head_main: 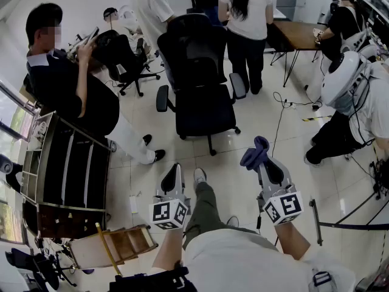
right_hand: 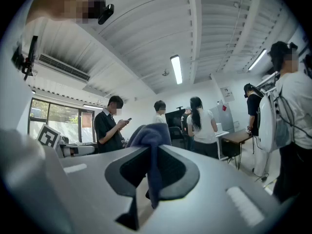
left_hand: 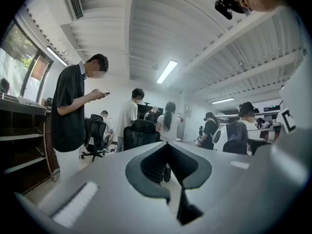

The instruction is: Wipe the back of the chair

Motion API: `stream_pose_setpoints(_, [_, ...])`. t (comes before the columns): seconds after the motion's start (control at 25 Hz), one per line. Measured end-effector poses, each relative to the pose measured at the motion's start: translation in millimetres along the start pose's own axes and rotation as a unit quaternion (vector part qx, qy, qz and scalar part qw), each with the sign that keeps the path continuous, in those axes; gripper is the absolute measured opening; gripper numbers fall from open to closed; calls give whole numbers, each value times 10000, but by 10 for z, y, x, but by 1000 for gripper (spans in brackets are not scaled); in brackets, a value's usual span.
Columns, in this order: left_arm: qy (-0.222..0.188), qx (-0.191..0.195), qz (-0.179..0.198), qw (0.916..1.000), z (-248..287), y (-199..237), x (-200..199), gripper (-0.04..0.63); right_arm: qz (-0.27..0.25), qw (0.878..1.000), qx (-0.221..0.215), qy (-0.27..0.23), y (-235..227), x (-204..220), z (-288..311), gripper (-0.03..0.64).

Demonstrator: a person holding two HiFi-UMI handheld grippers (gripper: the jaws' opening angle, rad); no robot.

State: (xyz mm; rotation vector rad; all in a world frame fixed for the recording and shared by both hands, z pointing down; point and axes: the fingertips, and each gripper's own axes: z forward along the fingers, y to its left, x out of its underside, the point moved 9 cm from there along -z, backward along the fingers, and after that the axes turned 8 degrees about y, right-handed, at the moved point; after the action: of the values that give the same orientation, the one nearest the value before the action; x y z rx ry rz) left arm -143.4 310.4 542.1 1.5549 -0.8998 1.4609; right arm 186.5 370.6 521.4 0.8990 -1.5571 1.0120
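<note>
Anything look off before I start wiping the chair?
Nothing stands out. The black chair stands upright ahead, the blue cloth is pinched in the right gripper, and the left gripper is shut and empty.

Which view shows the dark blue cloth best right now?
The right gripper view: the dark blue cloth hangs pinched between the right gripper's jaws. The head view shows it bunched at the tip; the left gripper view misses it.
</note>
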Motion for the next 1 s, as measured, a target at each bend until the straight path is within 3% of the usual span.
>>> stream_pose_setpoints(0.28, [-116, 4, 259, 9996, 606, 488, 19, 0, -13, 9999, 143, -21, -94, 204, 643, 40])
stream_pose_setpoints(0.52, [-461, -118, 442, 9979, 1525, 1299, -433, 0, -116, 9995, 223, -181, -237, 95, 1753, 40])
stream_pose_setpoints(0.84, [-271, 369, 486, 9978, 2604, 1918, -642, 0, -150, 9983, 547, -124, -365, -28, 2939, 40])
stream_pose_setpoints(1.0, [-369, 571, 562, 9961, 2949, 2400, -710, 0, -209, 9972, 705, -105, -154, 84, 3477, 40])
